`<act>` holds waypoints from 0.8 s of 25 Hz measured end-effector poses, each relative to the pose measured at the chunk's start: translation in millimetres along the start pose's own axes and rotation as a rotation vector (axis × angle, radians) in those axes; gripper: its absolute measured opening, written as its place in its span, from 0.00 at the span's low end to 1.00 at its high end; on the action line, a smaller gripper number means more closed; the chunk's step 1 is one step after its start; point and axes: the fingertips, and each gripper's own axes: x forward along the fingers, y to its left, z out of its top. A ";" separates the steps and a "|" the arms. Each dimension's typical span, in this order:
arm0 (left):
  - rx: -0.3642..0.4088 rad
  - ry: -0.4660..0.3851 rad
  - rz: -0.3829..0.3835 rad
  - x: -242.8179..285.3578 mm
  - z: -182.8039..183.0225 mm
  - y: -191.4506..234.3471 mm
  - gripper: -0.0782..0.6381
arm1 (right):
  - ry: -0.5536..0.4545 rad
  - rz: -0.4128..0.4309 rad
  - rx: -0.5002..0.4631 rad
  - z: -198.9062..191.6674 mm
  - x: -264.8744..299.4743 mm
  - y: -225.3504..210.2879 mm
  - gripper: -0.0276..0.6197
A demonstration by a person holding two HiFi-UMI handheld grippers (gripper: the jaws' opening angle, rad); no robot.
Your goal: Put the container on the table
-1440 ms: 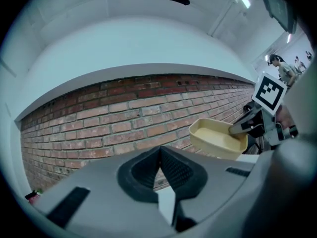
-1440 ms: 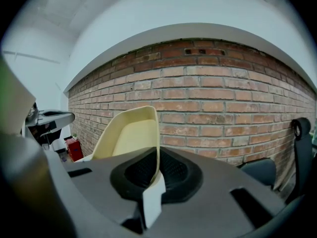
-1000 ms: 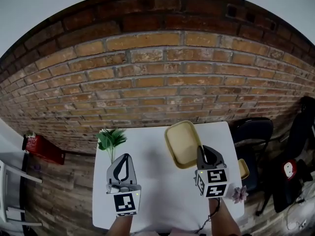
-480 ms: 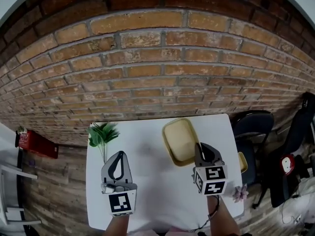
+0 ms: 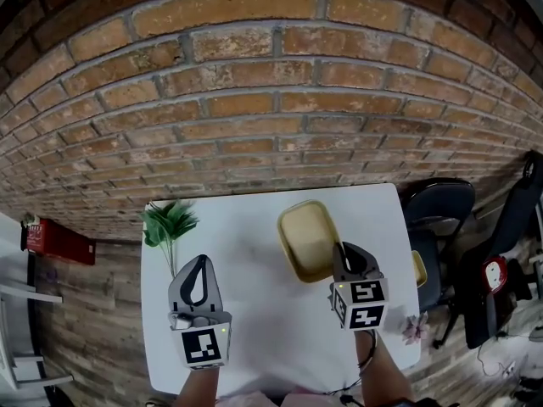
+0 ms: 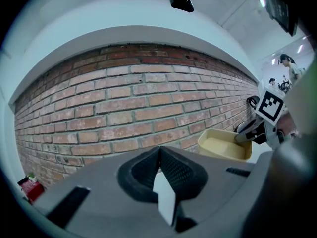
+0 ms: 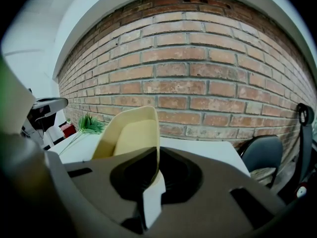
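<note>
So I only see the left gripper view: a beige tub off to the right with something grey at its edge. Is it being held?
Observer: Yes. The right gripper view shows the right gripper shut on the beige container, at its rim.
Operator: Where is it over the table?
Observer: In the head view, over the white table, at its far right part; contact can't be judged.
Operator: Anything else up there?
Observer: A green plant sprig lies at the table's far left corner.

This is looking like an office room: a white table (image 5: 254, 312) is standing against a brick wall (image 5: 271, 100), a black office chair (image 5: 437, 209) sitting alongside.
</note>
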 end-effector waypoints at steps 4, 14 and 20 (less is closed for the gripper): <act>0.002 0.013 -0.007 3.7 -7.6 -0.6 0.12 | 0.026 0.000 0.007 -12.3 6.7 -0.2 0.06; -0.006 0.042 -0.019 7.6 -21.8 0.4 0.12 | 0.090 -0.003 0.024 -42.8 20.8 0.7 0.06; -0.001 0.059 -0.023 9.6 -29.0 2.0 0.12 | 0.117 -0.008 0.026 -53.6 27.1 0.0 0.06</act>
